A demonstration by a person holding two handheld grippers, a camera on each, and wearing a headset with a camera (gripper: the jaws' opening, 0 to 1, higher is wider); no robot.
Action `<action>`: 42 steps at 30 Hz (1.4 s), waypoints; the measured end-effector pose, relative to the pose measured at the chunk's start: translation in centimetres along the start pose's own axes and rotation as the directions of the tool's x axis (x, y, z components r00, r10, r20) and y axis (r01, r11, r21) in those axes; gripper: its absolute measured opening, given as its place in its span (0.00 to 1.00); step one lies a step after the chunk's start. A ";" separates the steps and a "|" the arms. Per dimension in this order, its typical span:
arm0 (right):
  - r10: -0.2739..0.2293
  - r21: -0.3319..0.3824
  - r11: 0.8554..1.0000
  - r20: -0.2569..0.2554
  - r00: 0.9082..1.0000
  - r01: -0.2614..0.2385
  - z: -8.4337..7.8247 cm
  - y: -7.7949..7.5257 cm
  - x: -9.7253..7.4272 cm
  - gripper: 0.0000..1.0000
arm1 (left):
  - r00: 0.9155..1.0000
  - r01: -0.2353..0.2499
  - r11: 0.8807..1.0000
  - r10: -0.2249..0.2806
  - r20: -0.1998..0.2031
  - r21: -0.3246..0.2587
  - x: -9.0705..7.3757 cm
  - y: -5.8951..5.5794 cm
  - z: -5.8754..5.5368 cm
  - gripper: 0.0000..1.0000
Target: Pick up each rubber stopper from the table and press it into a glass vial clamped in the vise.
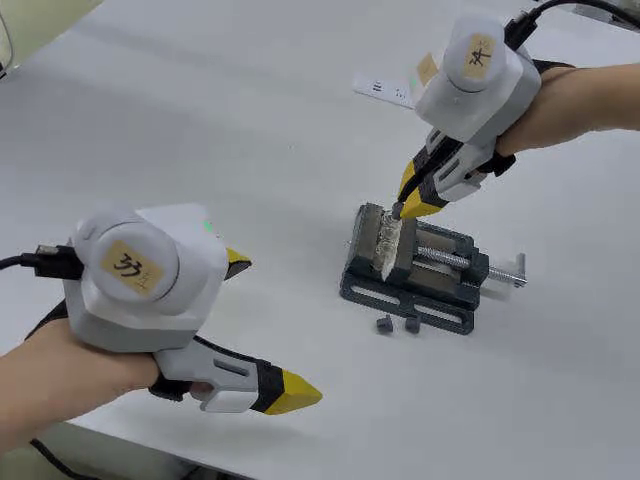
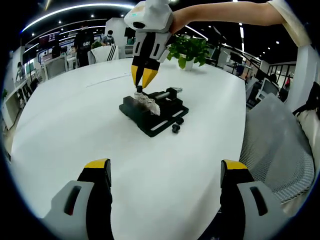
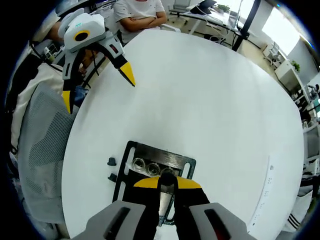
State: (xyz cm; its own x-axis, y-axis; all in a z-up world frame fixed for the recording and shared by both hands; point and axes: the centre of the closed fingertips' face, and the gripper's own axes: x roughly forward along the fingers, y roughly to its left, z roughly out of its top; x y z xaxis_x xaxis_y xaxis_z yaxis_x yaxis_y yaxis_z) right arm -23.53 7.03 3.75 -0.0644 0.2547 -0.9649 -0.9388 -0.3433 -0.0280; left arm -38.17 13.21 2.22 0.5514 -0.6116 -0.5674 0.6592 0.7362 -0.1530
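Note:
A dark grey vise (image 1: 440,298) stands on the white table and clamps a row of glass vials (image 1: 388,240). My right gripper (image 1: 401,209) is shut on a small dark rubber stopper (image 1: 396,211), held right over the far end vial. In the right gripper view the stopper (image 3: 167,177) sits between the yellow tips above the vise (image 3: 125,172), beside two uncapped vials (image 3: 139,164). Two loose stoppers (image 1: 384,323) (image 1: 412,325) lie by the vise's near side. My left gripper (image 1: 268,328) hovers open and holding nothing at the near left, well away from the vise (image 2: 161,123).
A white power strip (image 1: 385,88) lies on the table beyond the vise. A mesh office chair (image 2: 280,145) stands off the table's right edge in the left gripper view. People sit at the far side of the round table (image 3: 215,100).

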 end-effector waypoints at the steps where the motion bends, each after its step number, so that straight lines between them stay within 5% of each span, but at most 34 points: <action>1: -0.003 -0.003 1.000 0.001 1.000 0.003 0.0 -0.1 0.0 0.05 | 1.000 -0.001 1.000 0.001 0.001 0.000 0.0 0.0 0.0 0.90; 42: -0.052 0.021 0.998 -0.083 0.995 0.054 0.1 -0.4 0.6 0.04 | 1.000 0.002 1.000 -0.002 0.003 -0.001 0.2 -0.3 0.0 0.89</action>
State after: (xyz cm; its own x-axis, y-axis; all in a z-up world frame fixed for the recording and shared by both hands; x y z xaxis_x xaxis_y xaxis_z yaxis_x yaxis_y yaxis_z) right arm -23.19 7.38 3.21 0.0129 0.1962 -0.9805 -0.9478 -0.3100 -0.0745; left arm -38.24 12.92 2.17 0.5512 -0.6142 -0.5647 0.6598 0.7351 -0.1555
